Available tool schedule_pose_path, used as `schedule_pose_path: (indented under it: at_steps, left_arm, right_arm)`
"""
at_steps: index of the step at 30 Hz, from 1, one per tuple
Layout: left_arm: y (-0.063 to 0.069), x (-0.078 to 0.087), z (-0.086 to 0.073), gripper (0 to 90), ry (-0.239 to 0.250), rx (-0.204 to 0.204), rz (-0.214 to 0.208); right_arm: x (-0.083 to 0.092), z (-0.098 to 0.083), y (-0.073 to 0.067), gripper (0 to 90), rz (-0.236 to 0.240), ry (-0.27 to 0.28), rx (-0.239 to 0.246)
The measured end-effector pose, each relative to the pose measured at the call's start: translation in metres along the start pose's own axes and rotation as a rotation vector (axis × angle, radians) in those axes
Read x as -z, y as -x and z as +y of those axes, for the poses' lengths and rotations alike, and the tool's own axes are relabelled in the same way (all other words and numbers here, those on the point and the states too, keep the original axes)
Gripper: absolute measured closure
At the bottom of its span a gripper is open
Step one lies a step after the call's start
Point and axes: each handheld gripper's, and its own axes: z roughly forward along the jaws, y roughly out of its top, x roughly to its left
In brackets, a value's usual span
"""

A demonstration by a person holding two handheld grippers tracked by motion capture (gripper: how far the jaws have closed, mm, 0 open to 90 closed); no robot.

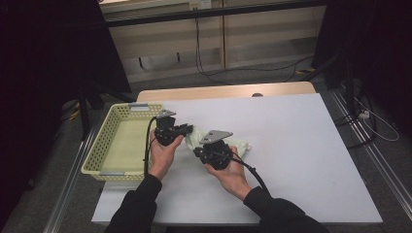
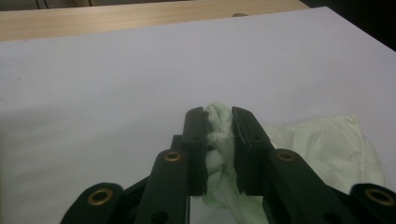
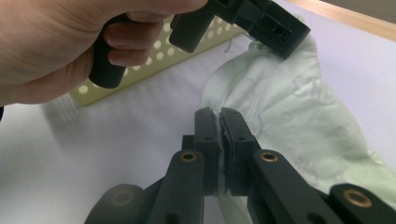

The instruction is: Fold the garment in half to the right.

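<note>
both tongs are clamped on the pale green cloth [image 1: 223,143]: left tongs [image 2: 219,122] pinch a bunched fold, right tongs [image 3: 220,122] a thin edge; held apart, likely to fold it on the worktop [image 1: 301,145] beside the basket [image 1: 104,141]

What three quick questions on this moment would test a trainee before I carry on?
1. True or false: the left gripper is clamped on a bunch of the pale green cloth.
2. What lies on the table left of the cloth: A a yellow basket, B a metal pan, C a cardboard box?
3. How do the right gripper's jaws stand?

Key: 1 true. 2 A. 3 nearly closed, pinching a thin edge of the cloth.
</note>
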Motion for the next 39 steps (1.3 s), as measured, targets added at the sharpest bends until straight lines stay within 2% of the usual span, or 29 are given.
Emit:
schedule_pose_path:
  at_steps: [6, 12, 24, 33, 39]
  left_arm:
    - [-0.006, 0.0, -0.004, 76.3, -0.03, 0.009, 0.027]
    - [-0.004, -0.004, -0.008, 75.8, -0.04, -0.003, 0.037]
    - [0.01, -0.013, -0.003, 75.6, -0.035, -0.008, 0.013]
    - [0.023, -0.02, 0.001, 75.6, -0.034, -0.027, -0.023]
    - [0.034, -0.029, 0.003, 75.6, -0.028, -0.024, -0.045]
  right_arm:
    - [-0.007, 0.001, -0.004, 86.4, 0.0, -0.009, -0.001]
    - [-0.014, -0.006, -0.006, 86.3, 0.0, -0.023, -0.004]
    - [-0.005, -0.012, 0.0, 86.0, -0.001, -0.015, -0.021]
    - [0.009, -0.017, 0.007, 85.8, -0.004, -0.008, -0.035]
    - [0.016, -0.023, 0.014, 85.4, -0.012, -0.017, -0.042]
